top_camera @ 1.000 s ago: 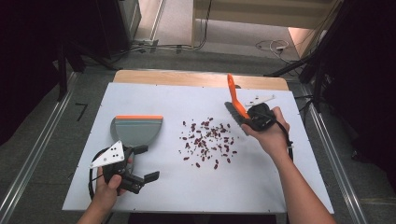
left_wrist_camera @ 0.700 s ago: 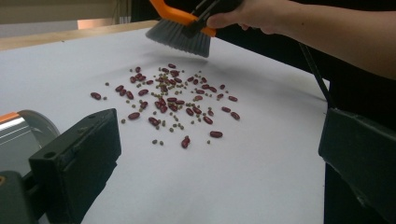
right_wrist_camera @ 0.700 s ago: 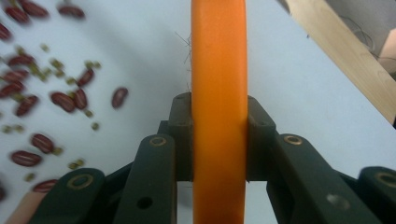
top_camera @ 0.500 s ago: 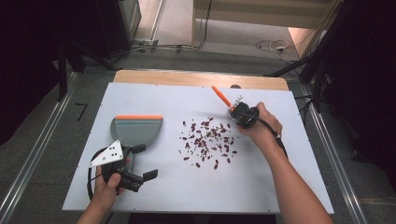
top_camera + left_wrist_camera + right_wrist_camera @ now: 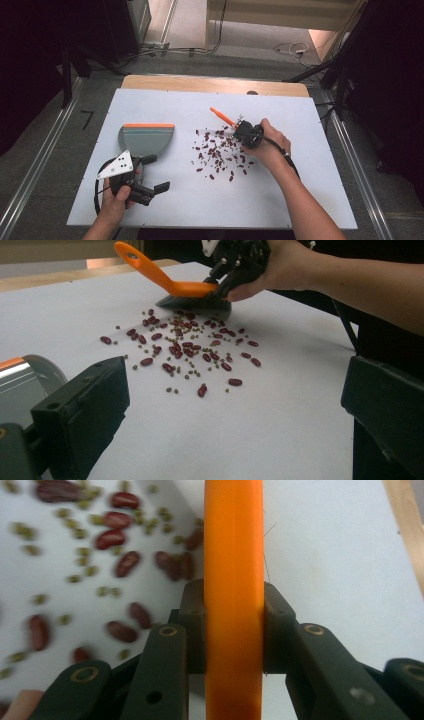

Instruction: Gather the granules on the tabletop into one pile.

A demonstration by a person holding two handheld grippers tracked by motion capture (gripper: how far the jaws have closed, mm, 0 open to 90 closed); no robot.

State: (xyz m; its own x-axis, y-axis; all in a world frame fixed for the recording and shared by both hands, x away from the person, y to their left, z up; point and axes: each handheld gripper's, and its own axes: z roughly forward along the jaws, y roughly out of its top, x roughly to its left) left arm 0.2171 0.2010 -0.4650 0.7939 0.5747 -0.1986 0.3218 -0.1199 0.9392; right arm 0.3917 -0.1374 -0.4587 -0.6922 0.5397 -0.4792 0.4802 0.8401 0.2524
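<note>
Red and small green beans [image 5: 220, 152] lie scattered mid-table on the white board [image 5: 310, 200]. My right gripper [image 5: 246, 134] is shut on an orange-handled brush [image 5: 220, 116], whose dark bristles [image 5: 196, 301] touch the board at the far edge of the beans [image 5: 192, 347]. In the right gripper view the jaws clamp the orange handle [image 5: 233, 570] over blurred beans [image 5: 117, 562]. A grey dustpan [image 5: 146, 140] with an orange lip lies to the left. My left gripper [image 5: 134, 182] sits open just in front of it, the dustpan [image 5: 22, 382] beside its left jaw.
A strip of wooden tabletop [image 5: 200, 82] shows behind the board. Metal rails [image 5: 37, 165] run along both sides on the floor, with cables [image 5: 285, 49] beyond the table. The person's right forearm [image 5: 305, 200] crosses the board's near right part.
The right gripper has swung the brush down from upright and moved left, setting the bristles at the beans' far side. The left gripper and dustpan have stayed put.
</note>
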